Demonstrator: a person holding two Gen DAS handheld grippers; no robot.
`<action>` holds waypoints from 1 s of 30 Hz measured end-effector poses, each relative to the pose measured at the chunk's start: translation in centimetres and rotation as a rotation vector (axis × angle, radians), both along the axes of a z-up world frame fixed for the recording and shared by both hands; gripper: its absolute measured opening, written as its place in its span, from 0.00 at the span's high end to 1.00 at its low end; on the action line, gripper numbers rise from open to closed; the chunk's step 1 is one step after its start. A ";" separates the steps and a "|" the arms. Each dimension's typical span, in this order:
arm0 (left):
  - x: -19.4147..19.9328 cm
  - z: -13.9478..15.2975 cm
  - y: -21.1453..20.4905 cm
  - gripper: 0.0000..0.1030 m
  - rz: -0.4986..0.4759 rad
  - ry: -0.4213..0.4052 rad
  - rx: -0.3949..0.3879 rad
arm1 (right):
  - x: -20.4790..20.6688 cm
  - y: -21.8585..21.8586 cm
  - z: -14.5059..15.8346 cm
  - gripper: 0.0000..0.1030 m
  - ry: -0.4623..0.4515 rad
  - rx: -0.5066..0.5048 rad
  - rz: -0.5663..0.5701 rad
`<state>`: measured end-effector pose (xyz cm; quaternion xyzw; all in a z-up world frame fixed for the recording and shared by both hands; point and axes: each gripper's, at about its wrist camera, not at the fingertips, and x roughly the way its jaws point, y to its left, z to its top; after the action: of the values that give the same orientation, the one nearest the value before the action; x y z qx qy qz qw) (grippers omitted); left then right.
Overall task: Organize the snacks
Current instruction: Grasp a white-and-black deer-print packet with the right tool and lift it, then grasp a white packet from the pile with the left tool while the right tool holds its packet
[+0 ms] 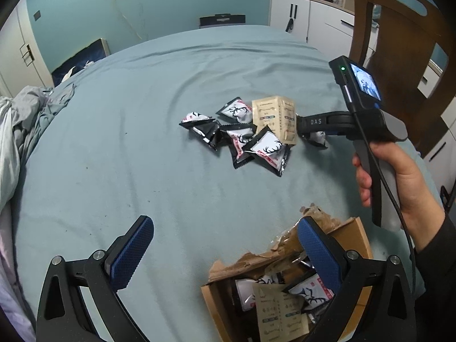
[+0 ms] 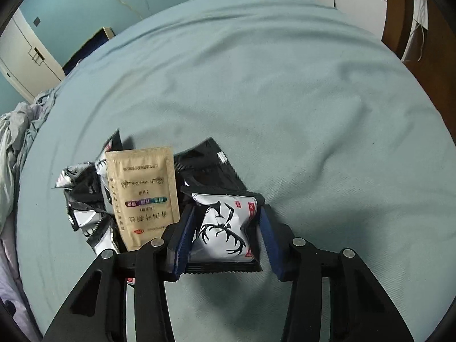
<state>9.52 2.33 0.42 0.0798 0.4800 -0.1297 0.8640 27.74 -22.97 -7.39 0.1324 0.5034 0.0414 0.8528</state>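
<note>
Several black-and-white snack packets printed with antlers lie in a pile (image 1: 242,139) on the bed, with a tan sachet (image 1: 275,119) among them. An open cardboard box (image 1: 353,236) near me holds more packets and another tan sachet. My left gripper (image 1: 225,228) is open above the box's left edge, with nothing between its fingers. At the right end of the pile, my right gripper (image 2: 226,213) is shut on one antler packet (image 2: 225,228), its blue pads pressing both sides. The tan sachet (image 2: 142,193) lies just left of it.
The blue-green bedsheet (image 1: 142,142) stretches far beyond the pile. A crumpled grey blanket (image 1: 25,119) is bunched at the left edge. A wooden chair (image 1: 399,42) and white cabinets (image 1: 310,17) stand to the right. A person's hand (image 1: 399,176) holds the right gripper.
</note>
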 end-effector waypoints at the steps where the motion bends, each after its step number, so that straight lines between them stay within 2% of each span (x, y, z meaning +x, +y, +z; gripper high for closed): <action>1: 0.1 0.0 0.0 0.00 0.000 0.000 0.003 | -0.1 0.0 0.2 0.62 -0.014 -0.004 0.000; 2: 0.3 0.0 -0.1 0.00 -0.001 0.004 0.003 | -0.4 0.1 0.5 0.66 -0.024 -0.005 0.003; 7: 2.9 0.0 0.4 0.00 0.023 0.037 -0.041 | -3.6 -0.1 3.3 0.66 -0.069 0.032 -0.005; 10: 4.7 -0.2 0.8 0.00 0.060 0.045 -0.040 | -7.2 -0.6 5.2 0.66 -0.094 0.062 -0.003; 14: 6.9 -0.4 1.5 0.00 0.127 0.064 -0.056 | -12.4 -1.5 7.7 0.66 -0.111 0.160 -0.008; 17: 8.6 -0.8 1.5 0.00 0.158 0.083 -0.048 | -15.7 -1.6 9.0 0.66 -0.153 0.144 -0.020; 20: 10.5 -1.8 1.1 0.00 0.183 0.112 -0.056 | -19.4 -1.6 8.9 0.66 -0.153 0.149 -0.043; 22: 11.8 -2.6 0.8 0.00 0.212 0.113 -0.057 | -21.9 -1.3 8.6 0.66 -0.143 0.197 -0.051; 25: 14.2 -3.8 0.2 0.00 0.219 0.113 -0.031 | -24.3 -0.7 8.6 0.66 -0.151 0.205 -0.045; 27: 15.8 -4.2 0.1 0.00 0.238 0.104 -0.018 | -24.9 -0.3 8.5 0.66 -0.160 0.162 -0.035; 30: 18.1 -5.1 0.5 0.00 0.284 0.119 -0.015 | -23.6 0.2 8.3 0.66 -0.155 0.108 -0.018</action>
<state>27.65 2.81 -4.66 -0.0032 0.5358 -0.0142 0.8442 4.10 -22.79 0.92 0.1790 0.4319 0.0711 0.8811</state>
